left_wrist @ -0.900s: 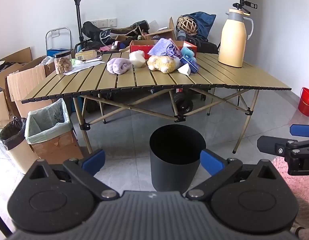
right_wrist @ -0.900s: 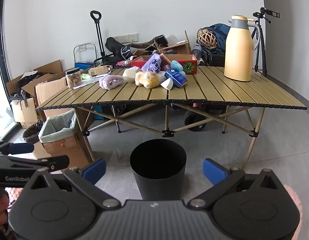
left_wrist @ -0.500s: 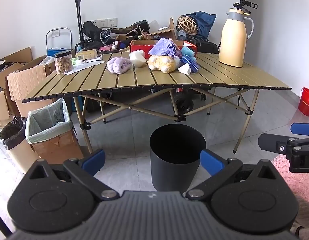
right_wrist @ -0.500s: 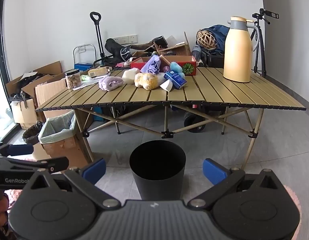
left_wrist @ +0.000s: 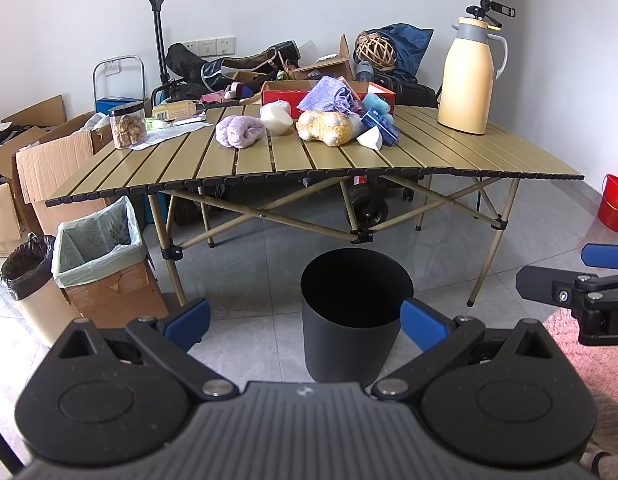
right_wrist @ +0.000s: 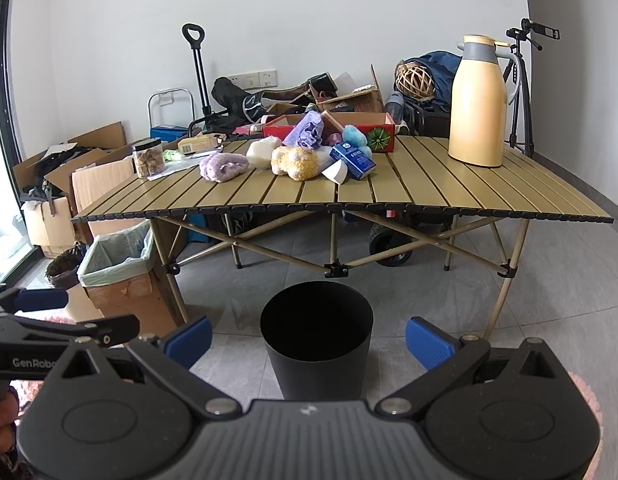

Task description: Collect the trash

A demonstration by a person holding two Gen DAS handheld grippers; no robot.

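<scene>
A black round bin (left_wrist: pixel 356 312) stands on the floor in front of a slatted folding table (left_wrist: pixel 449 156); it also shows in the right wrist view (right_wrist: pixel 317 344). On the table lie a purple cloth (left_wrist: pixel 239 130), a white lump (left_wrist: pixel 276 118), a yellow plush (left_wrist: pixel 327 128), a blue carton (left_wrist: pixel 383 126) and a white paper cup (left_wrist: pixel 369 136). My left gripper (left_wrist: pixel 305 322) is open and empty, low before the bin. My right gripper (right_wrist: pixel 307 338) is open and empty beside it, and shows at the right edge of the left wrist view (left_wrist: pixel 569 280).
A tall cream jug (left_wrist: pixel 469 80) stands at the table's right, a snack jar (left_wrist: pixel 127 124) at its left. A lined cardboard box (left_wrist: pixel 105 256) and a small black-bagged bin (left_wrist: pixel 29 276) sit on the floor left. A red bucket (left_wrist: pixel 615 208) is far right. Clutter fills the back wall.
Both grippers have drifted slightly; the view of table and bin has shifted a little. Both stay open and empty.
</scene>
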